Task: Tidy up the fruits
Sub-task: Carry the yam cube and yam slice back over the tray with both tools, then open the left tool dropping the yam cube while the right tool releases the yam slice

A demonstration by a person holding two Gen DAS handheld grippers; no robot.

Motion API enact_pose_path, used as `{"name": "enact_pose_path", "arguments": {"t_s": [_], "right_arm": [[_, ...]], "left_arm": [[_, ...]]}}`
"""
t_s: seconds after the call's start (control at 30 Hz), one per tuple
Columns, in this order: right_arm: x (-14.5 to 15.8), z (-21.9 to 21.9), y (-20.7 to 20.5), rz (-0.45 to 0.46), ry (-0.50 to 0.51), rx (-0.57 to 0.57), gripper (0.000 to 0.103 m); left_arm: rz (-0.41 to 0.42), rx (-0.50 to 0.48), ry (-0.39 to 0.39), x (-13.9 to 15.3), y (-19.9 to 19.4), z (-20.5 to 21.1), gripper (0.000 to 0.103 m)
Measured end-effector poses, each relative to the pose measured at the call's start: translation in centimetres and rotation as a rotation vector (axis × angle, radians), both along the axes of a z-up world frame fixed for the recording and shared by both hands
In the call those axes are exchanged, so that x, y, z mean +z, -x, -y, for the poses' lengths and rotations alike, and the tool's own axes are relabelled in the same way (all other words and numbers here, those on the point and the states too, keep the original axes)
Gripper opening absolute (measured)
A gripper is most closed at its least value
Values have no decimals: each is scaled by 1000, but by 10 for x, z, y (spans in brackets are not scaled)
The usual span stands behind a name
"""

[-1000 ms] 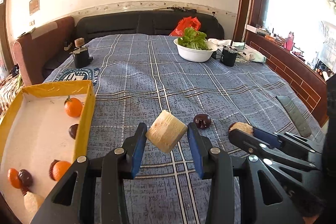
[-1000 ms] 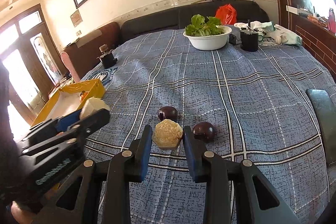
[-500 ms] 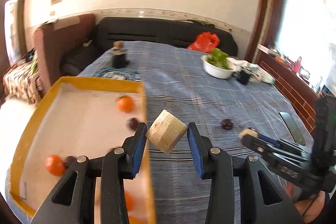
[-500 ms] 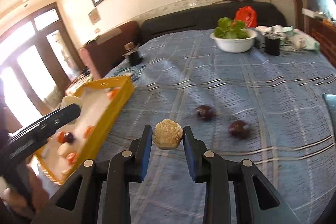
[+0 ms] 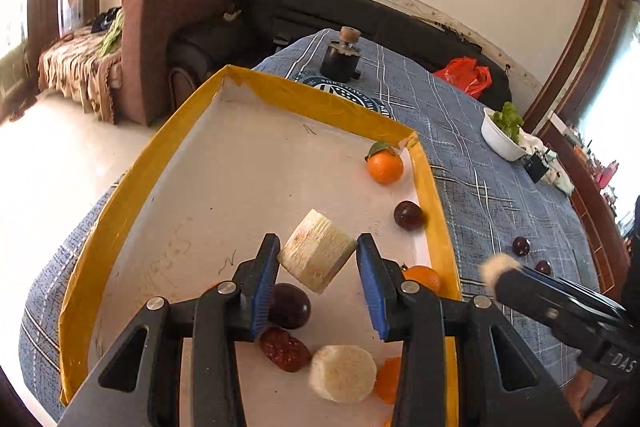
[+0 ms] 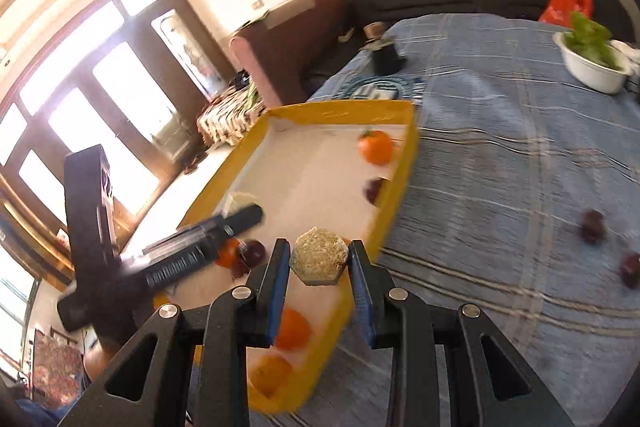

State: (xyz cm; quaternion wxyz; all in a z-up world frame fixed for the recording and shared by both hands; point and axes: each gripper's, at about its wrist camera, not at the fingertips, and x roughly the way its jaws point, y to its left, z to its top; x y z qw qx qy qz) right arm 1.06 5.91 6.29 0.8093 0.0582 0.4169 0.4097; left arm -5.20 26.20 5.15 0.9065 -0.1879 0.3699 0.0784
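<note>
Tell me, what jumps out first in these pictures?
The yellow tray on the blue cloth, already dotted with oranges and dark plums. Over it, the left tool pinches a pale fruit chunk, and the right tool grips a similar chunk near the tray's edge.

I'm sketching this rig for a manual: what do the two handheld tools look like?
Both are alike. The left tool and the right tool each have two black plastic fingers lined with blue pads, silver rivets at the pivots, and triangular cut-outs in the black frame. Seen side-on from the other camera, each body bears pale lettering, too blurred to read. No cables or sleeves show.
</note>
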Motion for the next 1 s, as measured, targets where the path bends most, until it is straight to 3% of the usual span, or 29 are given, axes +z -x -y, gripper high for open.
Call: {"name": "enact_pose_path", "arguments": {"t_s": [0.23, 0.53, 1.0], "right_arm": [[-17, -53, -31, -79, 14, 12, 33], [-29, -70, -57, -163, 30, -1, 34], [-37, -82, -58, -136, 99, -5, 34]], "left_arm": [[-12, -14, 12, -8, -5, -4, 39], [-64, -38, -36, -15, -13, 4, 39], [-109, -65, -83, -19, -18, 10, 39]]}}
